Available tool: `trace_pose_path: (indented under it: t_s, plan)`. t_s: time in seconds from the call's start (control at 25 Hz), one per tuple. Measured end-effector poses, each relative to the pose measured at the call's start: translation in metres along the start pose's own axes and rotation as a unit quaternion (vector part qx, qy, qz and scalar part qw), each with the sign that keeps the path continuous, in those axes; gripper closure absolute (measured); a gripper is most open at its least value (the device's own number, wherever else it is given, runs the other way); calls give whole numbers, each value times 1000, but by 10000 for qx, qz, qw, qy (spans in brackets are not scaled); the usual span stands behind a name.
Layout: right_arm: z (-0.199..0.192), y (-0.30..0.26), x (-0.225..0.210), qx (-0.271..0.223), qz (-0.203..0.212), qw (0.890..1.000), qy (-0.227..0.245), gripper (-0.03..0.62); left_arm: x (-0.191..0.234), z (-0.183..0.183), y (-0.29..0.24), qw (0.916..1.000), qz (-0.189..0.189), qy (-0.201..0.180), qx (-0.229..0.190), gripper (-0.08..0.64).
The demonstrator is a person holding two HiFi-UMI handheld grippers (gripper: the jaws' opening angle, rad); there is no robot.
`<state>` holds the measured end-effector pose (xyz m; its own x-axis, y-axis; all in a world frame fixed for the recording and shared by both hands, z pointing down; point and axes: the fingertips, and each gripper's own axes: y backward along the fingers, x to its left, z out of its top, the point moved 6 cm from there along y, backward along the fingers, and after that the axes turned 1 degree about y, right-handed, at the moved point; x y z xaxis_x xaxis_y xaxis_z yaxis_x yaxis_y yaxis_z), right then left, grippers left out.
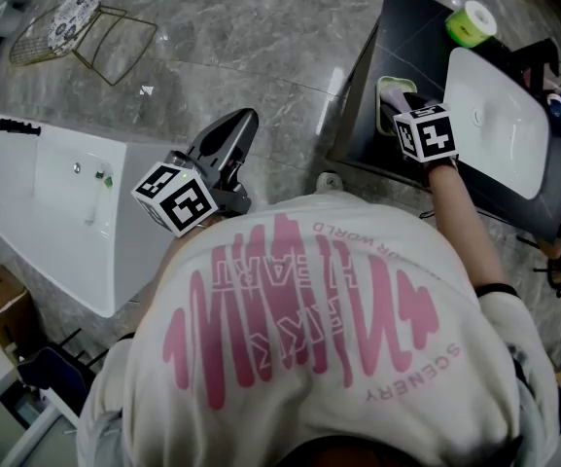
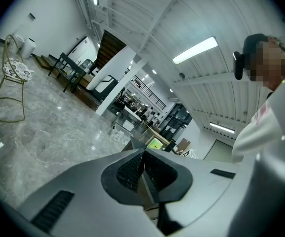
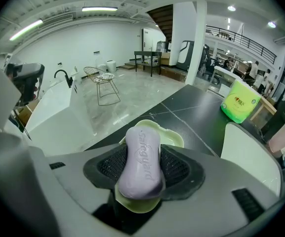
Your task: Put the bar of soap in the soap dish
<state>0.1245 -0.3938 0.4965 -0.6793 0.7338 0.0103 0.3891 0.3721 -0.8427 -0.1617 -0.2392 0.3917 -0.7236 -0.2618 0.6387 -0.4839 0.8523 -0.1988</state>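
Observation:
A pale purple bar of soap (image 3: 142, 163) is clamped between the jaws of my right gripper (image 3: 143, 168). It hangs just above a light green soap dish (image 3: 174, 137) on the black counter (image 3: 182, 115). In the head view the right gripper (image 1: 402, 105) reaches over the same soap dish (image 1: 387, 90), with the soap (image 1: 394, 95) only partly showing. My left gripper (image 1: 227, 149) is held over the floor, jaws together and nothing between them; in the left gripper view it (image 2: 143, 169) points up into the room.
A white basin (image 1: 499, 115) sits on the counter right of the dish, and a green roll (image 1: 470, 22) stands behind it. A white bathtub (image 1: 61, 207) lies at the left. A wire chair (image 1: 76, 27) stands on the marble floor.

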Motion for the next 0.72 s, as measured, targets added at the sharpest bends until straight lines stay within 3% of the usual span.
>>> trace_pose_path:
  t_s: [0.72]
  plan:
    - [2,13,1,-433,-22,9990,-52,382,-1,0,-1,10000,-5,-13,31,552]
